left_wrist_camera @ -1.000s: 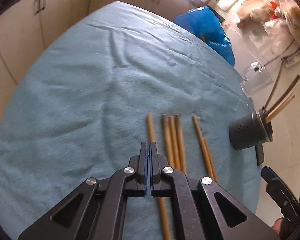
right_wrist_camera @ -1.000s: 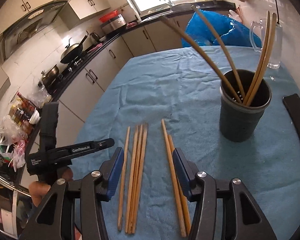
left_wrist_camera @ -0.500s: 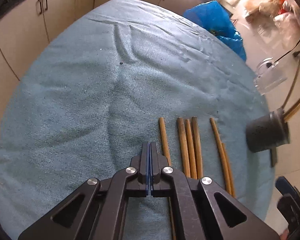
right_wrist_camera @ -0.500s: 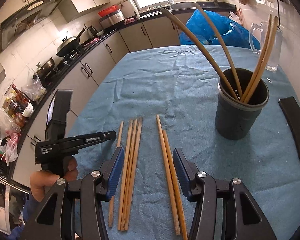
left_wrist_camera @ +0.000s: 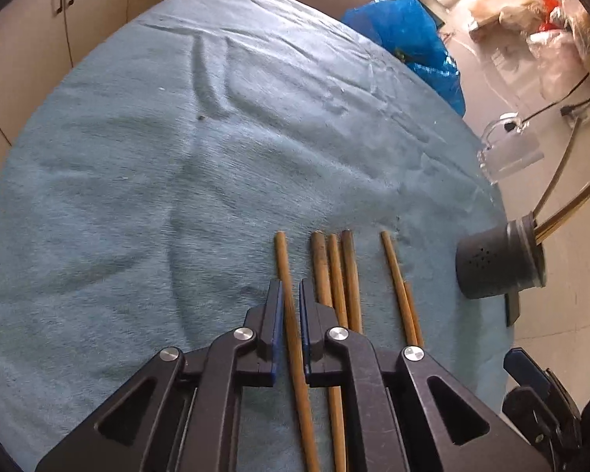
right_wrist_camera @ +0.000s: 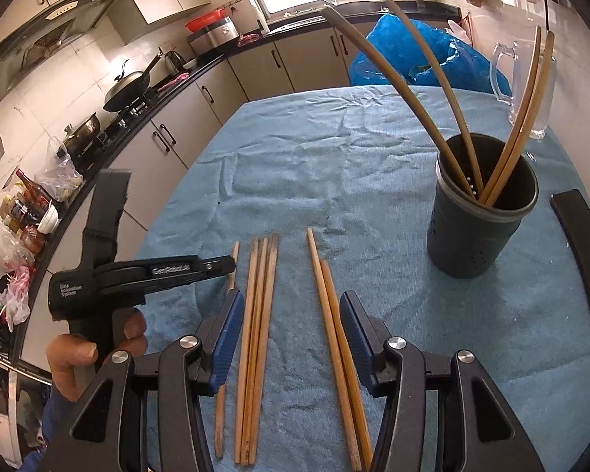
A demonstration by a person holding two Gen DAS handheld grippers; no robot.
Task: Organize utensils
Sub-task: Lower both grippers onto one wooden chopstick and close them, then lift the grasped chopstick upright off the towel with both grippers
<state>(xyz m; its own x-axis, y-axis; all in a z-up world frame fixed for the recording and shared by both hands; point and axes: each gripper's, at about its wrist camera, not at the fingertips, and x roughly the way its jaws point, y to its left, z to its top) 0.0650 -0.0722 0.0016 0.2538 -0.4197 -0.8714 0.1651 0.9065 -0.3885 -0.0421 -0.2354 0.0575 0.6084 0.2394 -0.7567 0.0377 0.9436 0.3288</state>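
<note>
Several wooden chopsticks lie side by side on the blue cloth: a single one (left_wrist_camera: 281,259) (right_wrist_camera: 235,251), a bundle of three (left_wrist_camera: 334,263) (right_wrist_camera: 261,275) and a pair (left_wrist_camera: 393,267) (right_wrist_camera: 322,283). My left gripper (left_wrist_camera: 291,291) (right_wrist_camera: 226,264) hangs low over the single chopstick. Its jaws are opening, with a narrow gap in which the chopstick shows; it still rests on the cloth. My right gripper (right_wrist_camera: 291,306) stands open above the bundle and the pair, gripping nothing. A dark round holder (left_wrist_camera: 495,263) (right_wrist_camera: 480,236) with several long chopsticks stands upright to the right.
A clear glass pitcher (left_wrist_camera: 507,153) (right_wrist_camera: 531,78) and a blue plastic bag (left_wrist_camera: 409,39) (right_wrist_camera: 413,51) are at the far right. A flat black object (right_wrist_camera: 582,247) lies right of the holder. Kitchen counter and wok (right_wrist_camera: 129,86) run along the left, beyond the table edge.
The left gripper's jaws, fully shut before, have parted slightly, and the single chopstick now shows in the gap. The right gripper stays open in much the same place.
</note>
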